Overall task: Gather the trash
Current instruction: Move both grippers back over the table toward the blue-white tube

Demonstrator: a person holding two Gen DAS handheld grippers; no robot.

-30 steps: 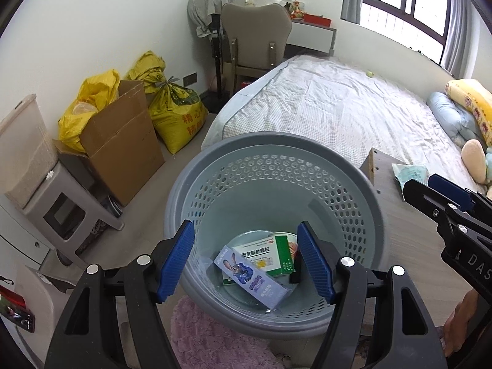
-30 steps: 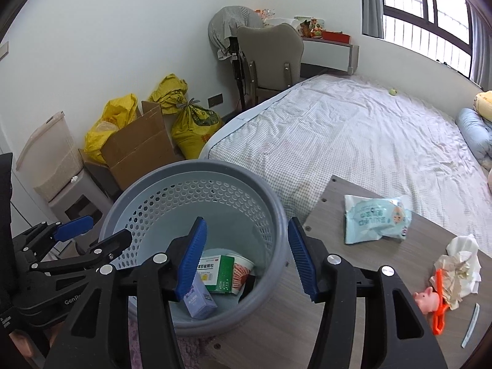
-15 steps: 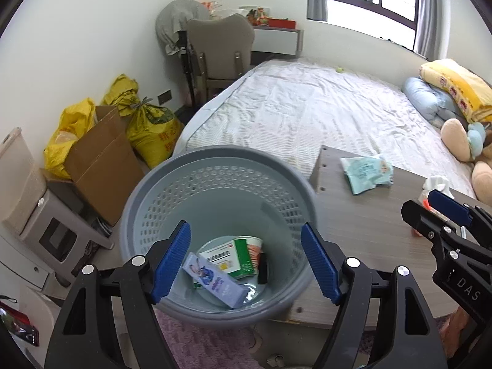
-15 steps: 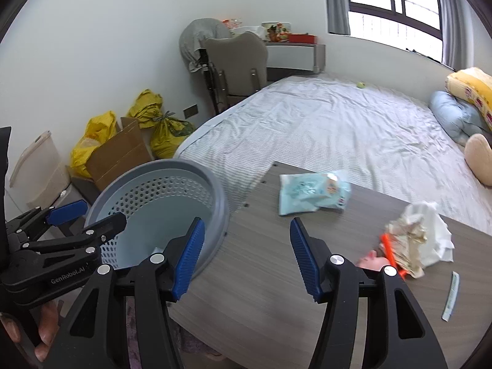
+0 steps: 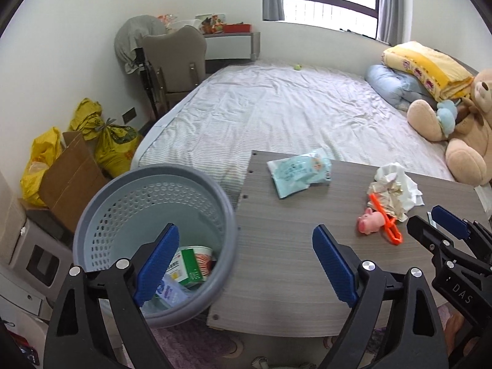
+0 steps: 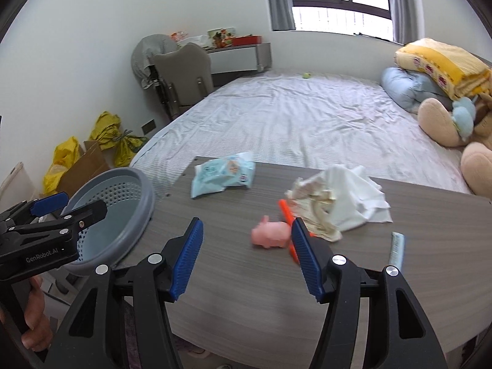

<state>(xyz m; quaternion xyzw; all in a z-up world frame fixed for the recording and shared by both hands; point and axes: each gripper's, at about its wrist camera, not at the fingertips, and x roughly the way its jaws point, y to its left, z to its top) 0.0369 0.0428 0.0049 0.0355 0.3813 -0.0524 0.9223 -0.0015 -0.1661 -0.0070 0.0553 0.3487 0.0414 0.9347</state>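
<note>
Left hand-held gripper point(image 5: 246, 258) empty, jaws just widened, straddling basket point(image 5: 101, 203) rim and table point(image 5: 276, 261) edge. Right hand-held gripper point(image 6: 246, 252) open, empty, above table near pink pig toy point(image 6: 270, 233). Wipes packet point(image 6: 223, 173), crumpled tissue point(image 6: 347, 203) lie on table; boxes inside basket.

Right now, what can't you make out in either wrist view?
- Basket contents: left view, the left gripper finger and near rim cover part of the boxes; right view shows only the inside wall.
- Orange tool: right view, the right gripper finger hides its lower end.
- Wipes pack print: too small in both.
- Thin strip on the table: blurred, unidentifiable.
</note>
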